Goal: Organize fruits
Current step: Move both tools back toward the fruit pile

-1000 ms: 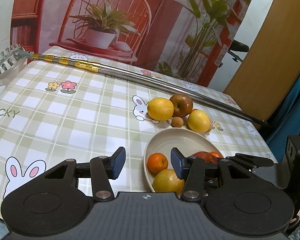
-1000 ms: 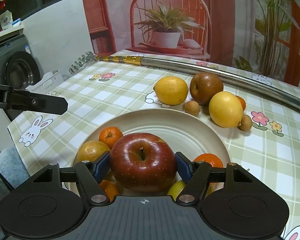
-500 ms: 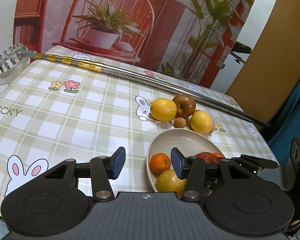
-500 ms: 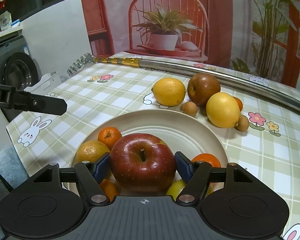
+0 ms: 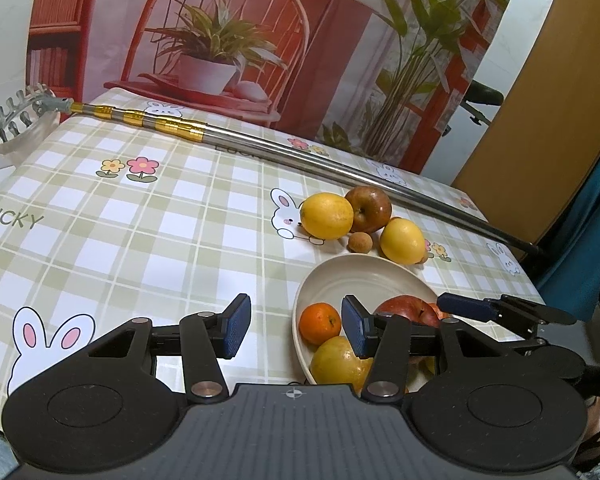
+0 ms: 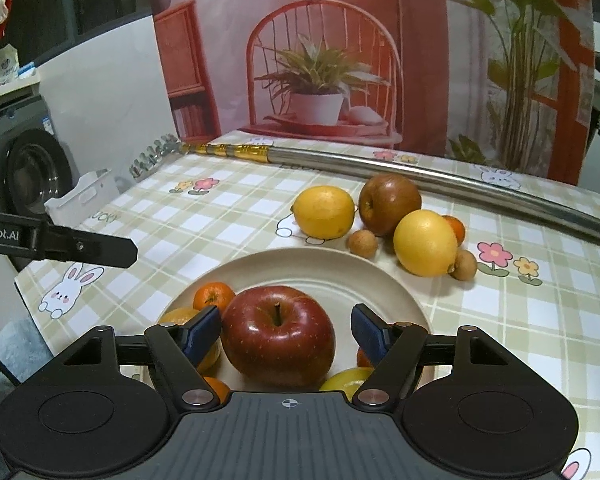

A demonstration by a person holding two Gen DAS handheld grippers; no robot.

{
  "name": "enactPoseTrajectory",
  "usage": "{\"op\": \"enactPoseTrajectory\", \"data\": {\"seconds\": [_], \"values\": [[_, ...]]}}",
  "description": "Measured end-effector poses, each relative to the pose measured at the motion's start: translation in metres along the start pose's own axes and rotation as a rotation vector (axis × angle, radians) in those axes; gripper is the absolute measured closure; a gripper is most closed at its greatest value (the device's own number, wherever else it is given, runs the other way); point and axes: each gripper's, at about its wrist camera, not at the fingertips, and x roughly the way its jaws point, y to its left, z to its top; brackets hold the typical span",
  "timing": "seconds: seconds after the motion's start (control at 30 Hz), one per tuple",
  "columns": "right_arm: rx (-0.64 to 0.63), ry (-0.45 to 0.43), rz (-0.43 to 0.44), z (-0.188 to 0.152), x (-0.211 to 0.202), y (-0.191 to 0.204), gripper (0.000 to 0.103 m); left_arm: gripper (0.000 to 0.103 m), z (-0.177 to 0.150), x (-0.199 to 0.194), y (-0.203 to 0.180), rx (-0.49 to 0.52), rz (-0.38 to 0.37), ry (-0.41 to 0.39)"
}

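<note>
Looking along my left gripper, I see its two blue pads standing apart with nothing between them, only the checked tablecloth below. Just to the right lies the cream plate, with a small orange at its near left, a yellow fruit nearer still, and the red apple partly hidden behind my right finger. My right gripper reaches in from the right edge, one blue pad beside that apple. Beyond the plate, on the cloth, sit a lemon, a brown apple, a second lemon and a small brown round fruit between them. A long metal pole lies across the far side of the table.

Along my right gripper, the red apple sits on the plate between the pads; the jaws have just been opening, and both pads now stand clear of its skin, the right one with the wider gap. The small orange lies at the plate's far left, and bits of other fruit show under my fingers. Past the rim are the lemon, the brown apple, the second lemon and two small brown fruits near it. My left gripper's finger pokes in from the left edge.
</note>
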Motion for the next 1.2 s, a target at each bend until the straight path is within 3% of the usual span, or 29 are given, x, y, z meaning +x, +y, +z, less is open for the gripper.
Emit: {"op": "enactPoseTrajectory", "data": {"seconds": [0.57, 0.97, 1.2], "values": [[-0.030, -0.077, -0.077, 0.028, -0.022, -0.028, 0.035, 0.050, 0.012, 0.007, -0.007, 0.023, 0.000, 0.001], [0.012, -0.106, -0.140, 0.039, -0.025, -0.063, 0.035, 0.050, 0.038, 0.020, -0.029, 0.111, -0.018, -0.003], [0.054, -0.103, -0.159, 0.036, -0.019, -0.084, 0.035, 0.051, 0.046, 0.041, -0.049, 0.181, -0.071, 0.038]]}}
